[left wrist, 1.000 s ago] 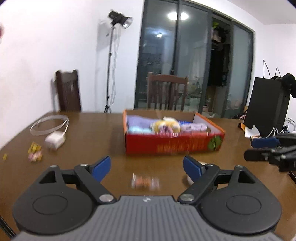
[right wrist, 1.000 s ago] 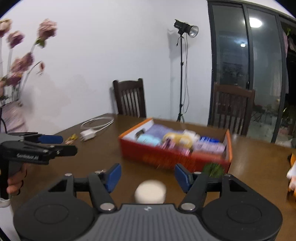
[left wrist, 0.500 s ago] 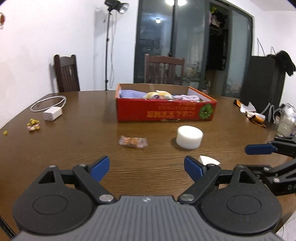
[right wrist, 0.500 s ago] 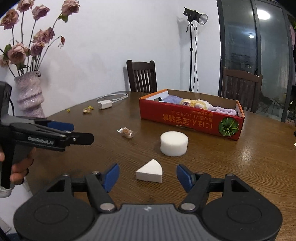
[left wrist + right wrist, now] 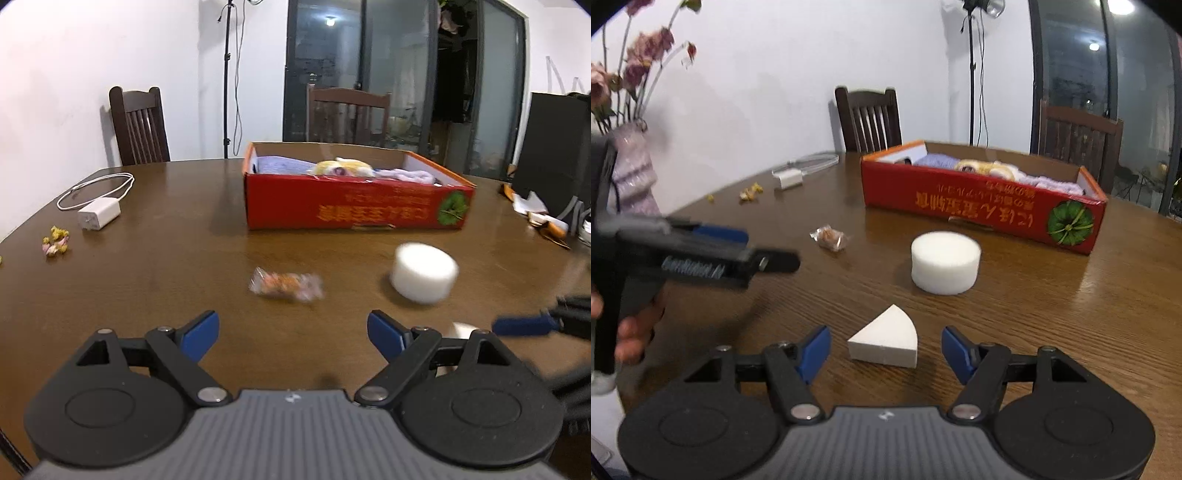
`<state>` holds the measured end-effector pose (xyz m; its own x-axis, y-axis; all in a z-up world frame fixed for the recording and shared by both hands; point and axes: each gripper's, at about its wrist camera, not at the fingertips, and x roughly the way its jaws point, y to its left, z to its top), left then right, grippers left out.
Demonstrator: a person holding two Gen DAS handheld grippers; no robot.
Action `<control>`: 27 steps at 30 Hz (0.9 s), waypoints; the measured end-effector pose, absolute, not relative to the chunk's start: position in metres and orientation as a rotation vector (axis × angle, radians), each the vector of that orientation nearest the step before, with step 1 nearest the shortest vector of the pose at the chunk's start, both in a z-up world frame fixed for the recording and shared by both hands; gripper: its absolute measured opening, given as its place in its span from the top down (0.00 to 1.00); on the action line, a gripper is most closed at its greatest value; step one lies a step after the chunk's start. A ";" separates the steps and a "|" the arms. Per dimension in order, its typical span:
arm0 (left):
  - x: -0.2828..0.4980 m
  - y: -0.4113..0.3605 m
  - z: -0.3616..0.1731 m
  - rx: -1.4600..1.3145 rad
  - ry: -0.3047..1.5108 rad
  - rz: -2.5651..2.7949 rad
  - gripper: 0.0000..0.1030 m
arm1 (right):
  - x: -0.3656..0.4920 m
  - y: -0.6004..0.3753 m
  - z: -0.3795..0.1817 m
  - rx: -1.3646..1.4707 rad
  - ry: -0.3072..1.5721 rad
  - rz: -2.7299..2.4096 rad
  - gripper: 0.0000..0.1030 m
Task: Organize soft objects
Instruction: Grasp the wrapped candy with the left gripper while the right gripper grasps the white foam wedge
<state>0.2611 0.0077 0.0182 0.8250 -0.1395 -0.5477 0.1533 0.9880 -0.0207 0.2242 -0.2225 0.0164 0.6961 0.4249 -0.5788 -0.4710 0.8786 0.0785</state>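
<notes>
A red cardboard box holding soft toys and lilac cloth stands at the middle of the brown table. In front of it sit a round white sponge and a wrapped candy. A white wedge sponge lies between the blue pads of my right gripper. Its jaws are closing, and the pads stand apart from the wedge. My left gripper is open and empty, just short of the candy. From the right wrist it shows at the left, held by a hand.
A white charger with its cable and dried petals lie at the left of the table. A vase of flowers stands near the left edge. Chairs line the far side. A black bag and papers sit at the right.
Both grippers have sunk toward the table and come closer to the objects. The wedge sponge now lies between the right fingers, which have narrowed a little.
</notes>
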 end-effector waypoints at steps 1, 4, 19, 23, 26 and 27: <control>0.271 0.008 0.017 0.031 0.593 -0.146 0.13 | 0.229 -0.221 0.014 -0.070 0.636 0.504 0.45; 0.297 0.007 0.013 0.031 0.609 -0.146 0.14 | 0.240 -0.221 0.012 -0.045 0.656 0.513 0.66; 0.319 0.008 0.006 -0.009 0.637 -0.172 0.60 | 0.262 -0.242 0.021 0.070 0.614 0.456 0.67; 0.286 0.010 0.016 -0.027 0.621 -0.209 0.60 | 0.254 -0.240 0.026 0.059 0.602 0.466 0.67; 0.263 0.009 0.023 -0.022 0.604 -0.234 0.60 | 0.244 -0.241 0.031 0.054 0.589 0.465 0.67; 0.255 0.008 0.026 -0.020 0.594 -0.242 0.60 | 0.242 -0.241 0.033 0.054 0.585 0.465 0.67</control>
